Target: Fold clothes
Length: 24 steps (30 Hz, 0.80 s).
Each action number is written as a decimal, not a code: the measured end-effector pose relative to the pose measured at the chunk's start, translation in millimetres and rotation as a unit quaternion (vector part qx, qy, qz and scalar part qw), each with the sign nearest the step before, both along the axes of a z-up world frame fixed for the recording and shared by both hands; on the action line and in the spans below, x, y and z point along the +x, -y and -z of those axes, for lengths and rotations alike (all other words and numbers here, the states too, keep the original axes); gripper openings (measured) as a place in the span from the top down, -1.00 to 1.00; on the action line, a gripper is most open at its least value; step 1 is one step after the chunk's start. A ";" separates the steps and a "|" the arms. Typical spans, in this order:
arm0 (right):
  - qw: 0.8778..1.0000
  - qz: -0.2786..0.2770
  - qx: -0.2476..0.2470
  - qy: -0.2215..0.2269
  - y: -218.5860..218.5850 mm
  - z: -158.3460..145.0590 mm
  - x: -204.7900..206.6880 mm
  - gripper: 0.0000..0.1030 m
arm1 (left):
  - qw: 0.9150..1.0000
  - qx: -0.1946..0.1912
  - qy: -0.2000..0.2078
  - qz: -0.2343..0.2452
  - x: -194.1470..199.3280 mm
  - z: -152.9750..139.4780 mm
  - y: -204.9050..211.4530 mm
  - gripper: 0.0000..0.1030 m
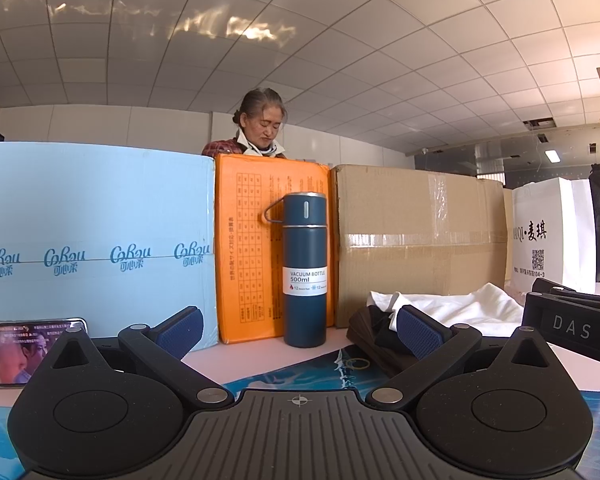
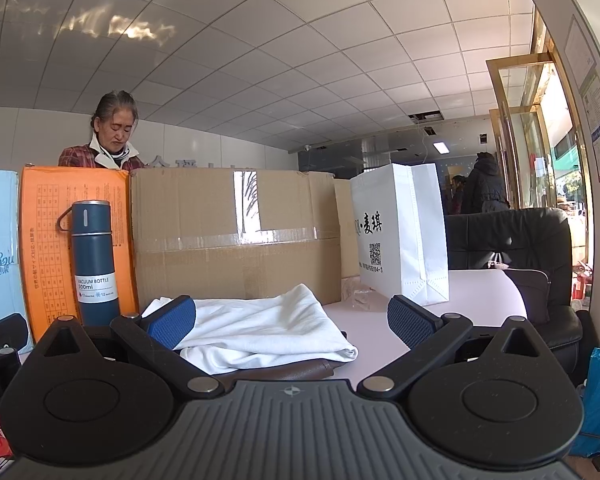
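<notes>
Both claws, left (image 1: 299, 330) & right (image 2: 292, 318), spread wide, empty; risk: white shirt (image 2: 260, 328) snags, tipping bottle (image 2: 94, 264) nearby.

Ahead of me, mid-frame, a blue bottle (image 1: 304, 270) stands upright on the table (image 2: 480, 284), labelled "VACUUM BOTTLE 500ml". Just behind it is an orange box (image 1: 256, 248). Left of that I see a pale blue box (image 1: 92, 240); right of it a taped cardboard box (image 1: 420, 240). At far right stands a white bag (image 2: 400, 232) with black characters and a QR code. A phone (image 1: 8, 350) with a lit screen lies at my lower left. A person (image 1: 262, 128) is behind the boxes. A black chair (image 2: 512, 240) sits at right.
</notes>
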State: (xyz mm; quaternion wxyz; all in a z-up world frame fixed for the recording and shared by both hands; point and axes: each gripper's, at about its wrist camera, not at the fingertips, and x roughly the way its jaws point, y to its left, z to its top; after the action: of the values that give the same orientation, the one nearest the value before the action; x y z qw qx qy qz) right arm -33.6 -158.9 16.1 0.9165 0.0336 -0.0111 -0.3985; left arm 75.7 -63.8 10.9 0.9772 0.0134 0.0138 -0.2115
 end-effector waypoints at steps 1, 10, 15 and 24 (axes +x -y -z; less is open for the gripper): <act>1.000 0.000 0.000 0.000 -0.1 0.0 -0.1 -1.00 | 1.000 0.000 0.000 0.000 -0.2 0.0 0.0 -1.00; 1.000 0.001 0.000 0.002 -0.2 0.1 -0.7 -1.00 | 1.000 0.001 0.002 0.001 -0.5 -0.1 0.4 -1.00; 1.000 0.001 0.000 0.001 -0.1 0.1 -0.5 -1.00 | 1.000 0.001 0.001 0.002 -0.7 -0.1 0.6 -1.00; 1.000 0.000 0.000 0.000 -0.2 0.0 -0.2 -1.00 | 1.000 0.001 0.002 0.003 -1.4 0.4 0.4 -1.00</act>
State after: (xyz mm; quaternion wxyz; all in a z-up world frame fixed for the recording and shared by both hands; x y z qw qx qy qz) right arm -33.8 -158.8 16.1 0.9165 0.0336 -0.0109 -0.3986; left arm 74.2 -64.2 10.5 0.9766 0.0154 0.0118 -0.2143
